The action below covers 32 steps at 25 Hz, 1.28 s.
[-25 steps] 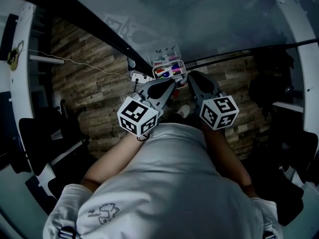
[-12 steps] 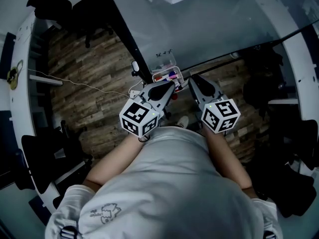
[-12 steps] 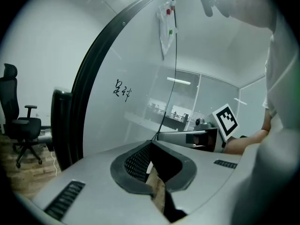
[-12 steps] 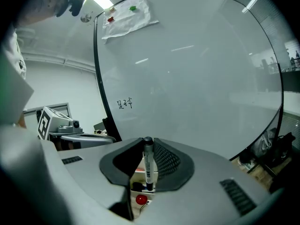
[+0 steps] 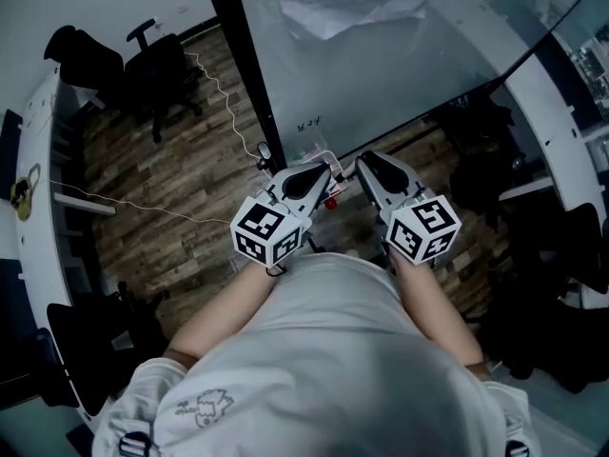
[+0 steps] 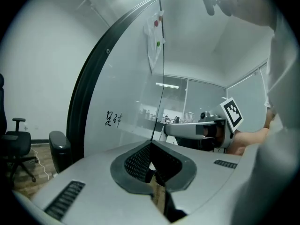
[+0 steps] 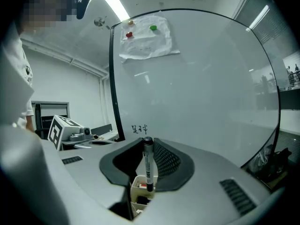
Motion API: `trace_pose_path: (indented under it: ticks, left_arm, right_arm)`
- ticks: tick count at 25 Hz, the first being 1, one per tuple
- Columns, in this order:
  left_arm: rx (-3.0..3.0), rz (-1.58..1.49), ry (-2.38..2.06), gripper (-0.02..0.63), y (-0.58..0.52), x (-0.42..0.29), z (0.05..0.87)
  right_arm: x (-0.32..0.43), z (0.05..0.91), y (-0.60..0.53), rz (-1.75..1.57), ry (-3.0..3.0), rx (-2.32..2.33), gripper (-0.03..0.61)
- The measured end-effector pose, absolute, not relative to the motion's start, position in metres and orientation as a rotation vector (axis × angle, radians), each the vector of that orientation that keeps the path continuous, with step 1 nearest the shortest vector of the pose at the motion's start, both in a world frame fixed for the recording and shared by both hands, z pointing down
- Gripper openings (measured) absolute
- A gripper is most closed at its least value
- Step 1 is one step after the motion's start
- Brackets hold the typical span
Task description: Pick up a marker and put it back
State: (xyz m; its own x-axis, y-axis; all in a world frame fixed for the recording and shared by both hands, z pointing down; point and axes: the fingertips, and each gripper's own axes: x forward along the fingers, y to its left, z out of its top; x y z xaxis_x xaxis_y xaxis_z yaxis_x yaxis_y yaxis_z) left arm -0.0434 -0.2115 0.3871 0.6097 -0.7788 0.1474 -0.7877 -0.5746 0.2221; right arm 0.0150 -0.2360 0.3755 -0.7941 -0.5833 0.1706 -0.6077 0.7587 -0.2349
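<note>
Since the whiteboard fills nearly everything in front of me, I'll place stuff off that: it's a big pale glassy panel with a dark frame edge, and a sheet of paper is stuck high up on it with a few round magnets. Both my tools are side by side just short of the board's lower edge. My left gripper is doing nothing. Its jaws are pinched nearly together with only a sliver of gap and nothing in it. My right gripper is clamped on the marker, which stands upright between the pads, cap end up toward the board. Right under it, low against the board, is the little white box the markers live in, and it looks like there's other stuff in it already. Tiny bit of scribble on the board just above the marker's cap. My guess is I'm at the put-it-back end. What worries me: the pads only grab a short stretch of the barrel, so if I come down crooked the bottom end could catch the box rim or whatever's already inside, and the marker could pivot or slide in the grip. Letting go too high could make it tip out instead of dropping in.
</note>
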Motion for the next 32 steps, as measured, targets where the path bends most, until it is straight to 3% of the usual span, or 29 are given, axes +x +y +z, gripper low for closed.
trace_pose_path:
  ticks: [7, 32]
  left_arm:
    - [2.648, 0.032, -1.214, 0.005, -0.202, -0.052, 0.369]
    - [2.691, -0.061, -1.036, 0.003, -0.155, -0.091, 0.362]
  right_arm:
    - [0.006, 0.337, -0.218, 0.349, -2.920, 1.039, 0.077]
    - [-0.016, 0.326, -0.165, 0.299, -2.880, 1.234, 0.077]
